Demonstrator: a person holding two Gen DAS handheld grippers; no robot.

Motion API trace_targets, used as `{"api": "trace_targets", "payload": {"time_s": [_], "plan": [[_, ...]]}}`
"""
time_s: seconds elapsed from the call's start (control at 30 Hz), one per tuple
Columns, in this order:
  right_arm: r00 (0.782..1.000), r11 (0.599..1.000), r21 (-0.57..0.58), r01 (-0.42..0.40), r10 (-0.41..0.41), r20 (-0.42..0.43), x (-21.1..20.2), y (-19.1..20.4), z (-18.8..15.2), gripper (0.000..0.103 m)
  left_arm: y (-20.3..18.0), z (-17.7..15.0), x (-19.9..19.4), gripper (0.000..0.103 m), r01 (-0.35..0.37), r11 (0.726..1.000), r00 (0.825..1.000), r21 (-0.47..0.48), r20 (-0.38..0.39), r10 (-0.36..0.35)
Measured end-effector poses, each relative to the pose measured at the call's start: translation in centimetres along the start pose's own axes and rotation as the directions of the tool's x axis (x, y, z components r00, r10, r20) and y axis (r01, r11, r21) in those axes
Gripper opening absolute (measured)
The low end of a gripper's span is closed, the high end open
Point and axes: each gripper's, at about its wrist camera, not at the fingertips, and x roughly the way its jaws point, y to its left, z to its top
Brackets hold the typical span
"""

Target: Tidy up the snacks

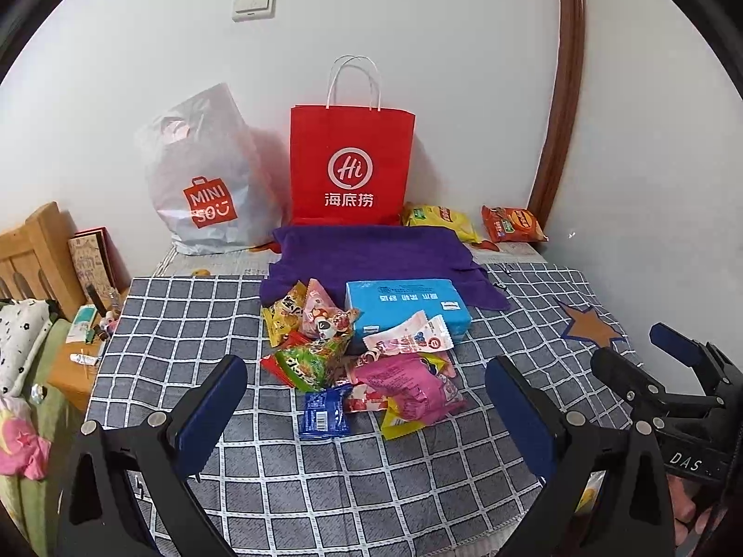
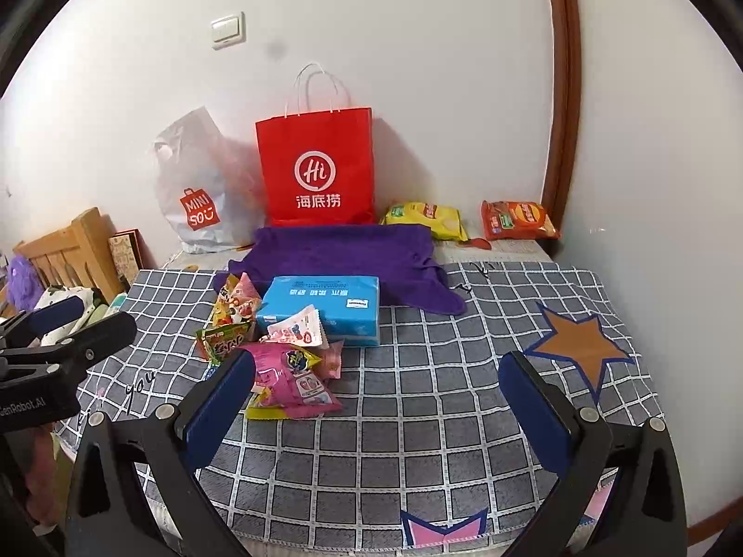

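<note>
A heap of small snack packets (image 1: pixel 353 362) lies in the middle of the checked cloth (image 1: pixel 185 325), with a pink packet (image 1: pixel 408 387) and a blue packet (image 1: pixel 325 413) at its near edge. It also shows in the right wrist view (image 2: pixel 278 362). A red paper bag (image 1: pixel 351 165) and a white plastic bag (image 1: pixel 209 185) stand against the wall. A yellow packet (image 1: pixel 441 220) and an orange packet (image 1: pixel 513 223) lie at the back right. My left gripper (image 1: pixel 367 399) is open and empty, just short of the heap. My right gripper (image 2: pixel 376 394) is open and empty, to the right of the heap.
A blue tissue pack (image 1: pixel 406 308) lies behind the heap on a purple towel (image 1: pixel 371 255). A wooden headboard (image 1: pixel 32 250) and a nightstand with small items (image 1: pixel 88 348) stand left of the table. The wall and a brown door frame (image 1: pixel 564 93) bound the right side.
</note>
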Motion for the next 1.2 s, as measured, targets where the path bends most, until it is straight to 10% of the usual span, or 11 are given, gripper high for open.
{"api": "trace_targets", "payload": {"time_s": [1.2], "plan": [[1.000, 1.000, 0.009, -0.015, 0.015, 0.024, -0.4, -0.4, -0.2, 0.103, -0.1, -0.5, -0.1, 0.103, -0.001, 1.000, 1.000, -0.011, 0.004, 0.001]]}}
